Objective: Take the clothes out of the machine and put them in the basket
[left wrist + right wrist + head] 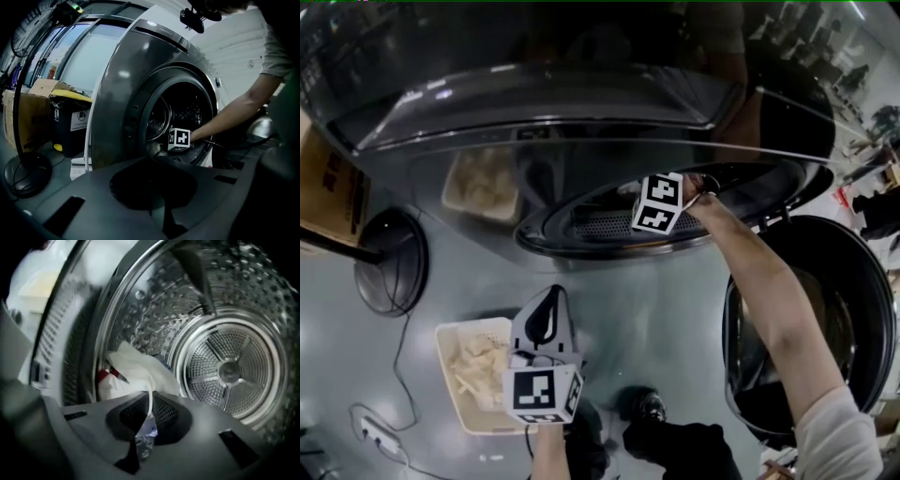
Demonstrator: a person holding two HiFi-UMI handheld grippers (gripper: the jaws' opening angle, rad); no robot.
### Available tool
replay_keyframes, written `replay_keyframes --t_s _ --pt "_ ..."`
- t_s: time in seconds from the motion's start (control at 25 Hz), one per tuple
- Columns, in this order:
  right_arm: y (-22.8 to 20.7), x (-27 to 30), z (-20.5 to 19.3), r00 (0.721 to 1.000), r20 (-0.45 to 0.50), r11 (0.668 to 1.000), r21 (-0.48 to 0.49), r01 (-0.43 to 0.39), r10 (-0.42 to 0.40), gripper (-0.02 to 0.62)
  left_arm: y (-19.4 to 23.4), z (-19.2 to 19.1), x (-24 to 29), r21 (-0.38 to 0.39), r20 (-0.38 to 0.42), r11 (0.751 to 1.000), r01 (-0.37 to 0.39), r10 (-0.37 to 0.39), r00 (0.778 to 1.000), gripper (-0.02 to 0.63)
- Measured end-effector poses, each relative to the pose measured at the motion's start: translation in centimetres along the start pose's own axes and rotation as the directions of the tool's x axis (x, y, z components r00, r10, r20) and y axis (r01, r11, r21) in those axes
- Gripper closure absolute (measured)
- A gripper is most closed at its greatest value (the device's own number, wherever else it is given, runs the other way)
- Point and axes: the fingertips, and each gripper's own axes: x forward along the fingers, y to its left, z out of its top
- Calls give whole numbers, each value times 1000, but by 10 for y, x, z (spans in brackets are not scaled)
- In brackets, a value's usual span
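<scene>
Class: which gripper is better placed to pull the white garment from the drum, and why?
Right: the right gripper is inside the drum, shut on the white garment. The left gripper hangs outside, by the basket.

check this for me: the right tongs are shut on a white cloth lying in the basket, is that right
Not quite. The right tongs are shut on a white cloth, but it lies in the washer drum, not in the basket. The right gripper view shows it.
</scene>
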Motion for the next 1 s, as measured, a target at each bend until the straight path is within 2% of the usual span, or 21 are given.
replay_keyframes --t_s 0.24,0.48,0.6,1.0 --pt "16 -50 0 999 31 996 80 29 -31 558 -20 6 -35 2 -43 1000 9 -8 999 588" --pt "31 -110 0 996 65 982 183 49 -61 560 -39 28 -69 6 -75 1000 13 -13 997 588" --pt "40 -141 4 995 84 972 232 30 -51 560 -48 44 -86 1 -92 1000 16 -16 996 588" --pt "61 -241 15 989 147 952 299 -71 28 560 -82 109 -124 -6 -137 999 33 -34 990 588"
